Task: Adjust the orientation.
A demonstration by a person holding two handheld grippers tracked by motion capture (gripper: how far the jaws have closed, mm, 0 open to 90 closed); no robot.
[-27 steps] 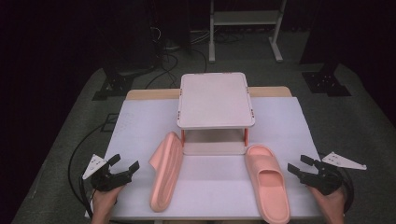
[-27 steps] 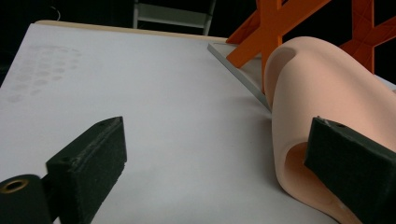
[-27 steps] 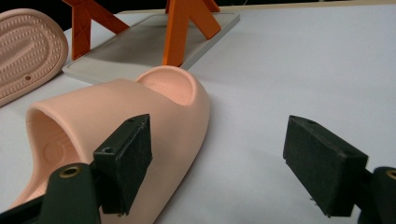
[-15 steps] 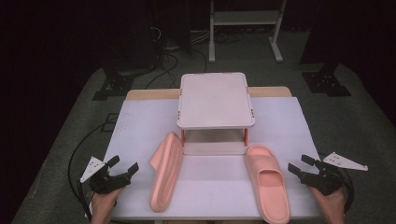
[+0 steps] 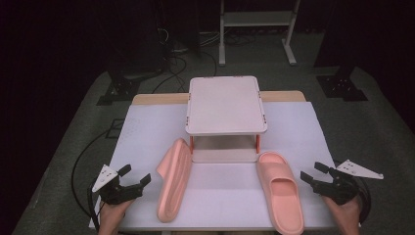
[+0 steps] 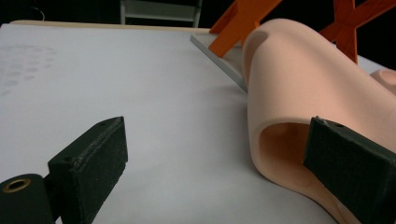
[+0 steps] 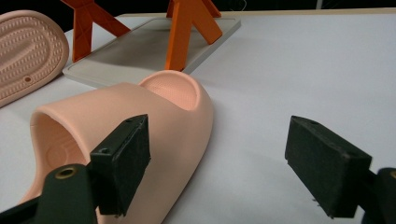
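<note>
Two pink slippers lie on the white-covered table. The left slipper (image 5: 173,181) rests on its side, its strap (image 6: 303,84) close in the left gripper view. The right slipper (image 5: 280,191) lies sole down, toe toward the front edge; in the right gripper view it (image 7: 140,112) sits just ahead of the left-hand jaw. My left gripper (image 5: 135,175) (image 6: 219,163) stands open just left of the side-lying slipper, with bare table between its jaws. My right gripper (image 5: 313,171) (image 7: 224,163) stands open just right of the other slipper, holding nothing.
A small two-tier shelf (image 5: 226,105) with a white top and orange legs (image 7: 187,32) stands mid-table behind the slippers, its lower tray (image 7: 149,46) at table level. The white sheet (image 5: 303,127) covers the table. Cables and stand legs lie on the dark floor beyond.
</note>
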